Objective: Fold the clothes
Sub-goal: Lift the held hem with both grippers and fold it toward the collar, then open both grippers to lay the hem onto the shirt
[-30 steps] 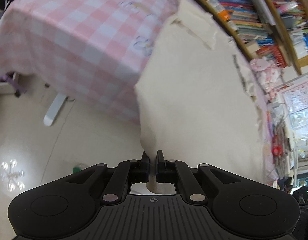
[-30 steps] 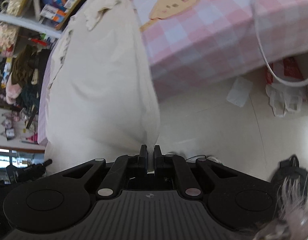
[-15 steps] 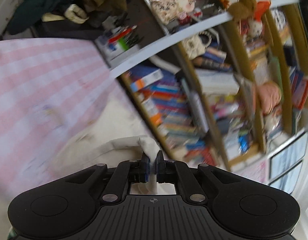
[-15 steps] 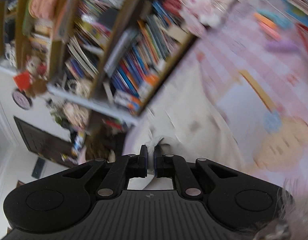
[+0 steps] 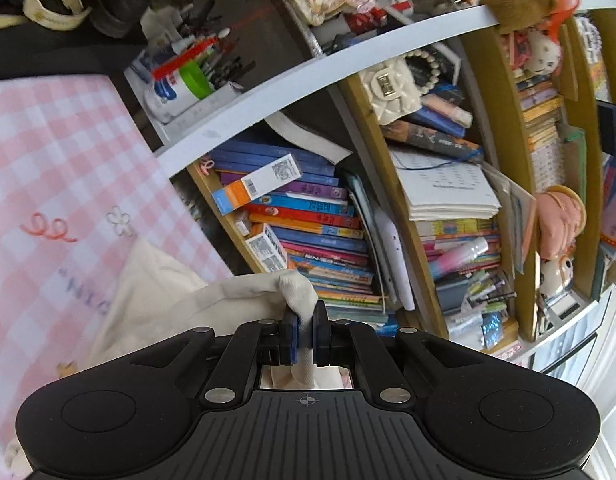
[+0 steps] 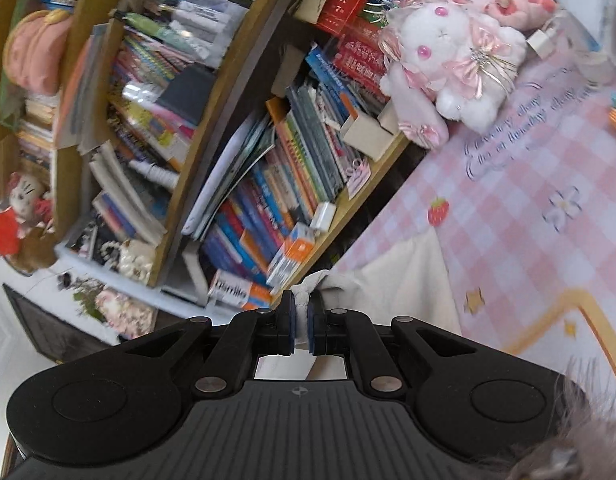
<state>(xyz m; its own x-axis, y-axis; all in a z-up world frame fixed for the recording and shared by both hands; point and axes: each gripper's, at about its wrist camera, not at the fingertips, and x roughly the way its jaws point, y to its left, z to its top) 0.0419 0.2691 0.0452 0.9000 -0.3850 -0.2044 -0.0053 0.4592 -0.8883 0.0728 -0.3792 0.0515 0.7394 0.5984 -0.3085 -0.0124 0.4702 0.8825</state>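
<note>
A cream cloth garment [image 5: 156, 292] lies partly on the pink checked tablecloth [image 5: 48, 168]. My left gripper [image 5: 304, 320] is shut on a bunched edge of it, which pokes up between the blue pads. From there the cloth trails down and left onto the table. In the right wrist view my right gripper [image 6: 302, 314] is shut on another edge of the same cream garment [image 6: 399, 280], which spreads right over the pink checked tablecloth [image 6: 527, 220]. Both grippers point toward the bookshelf, held above the table's far edge.
A crowded bookshelf [image 5: 327, 216] stands right behind the table, packed with books, a cream purse [image 5: 389, 88] and a pen holder [image 5: 180, 80]. A white and pink plush rabbit [image 6: 451, 60] sits on the table's far side. A fuzzy sleeve [image 6: 567, 440] shows at lower right.
Both grippers swung up and forward with the cream garment, from looking down at it hanging over the table's edge and the floor to facing the bookshelf. The cloth is now bunched at the pads.
</note>
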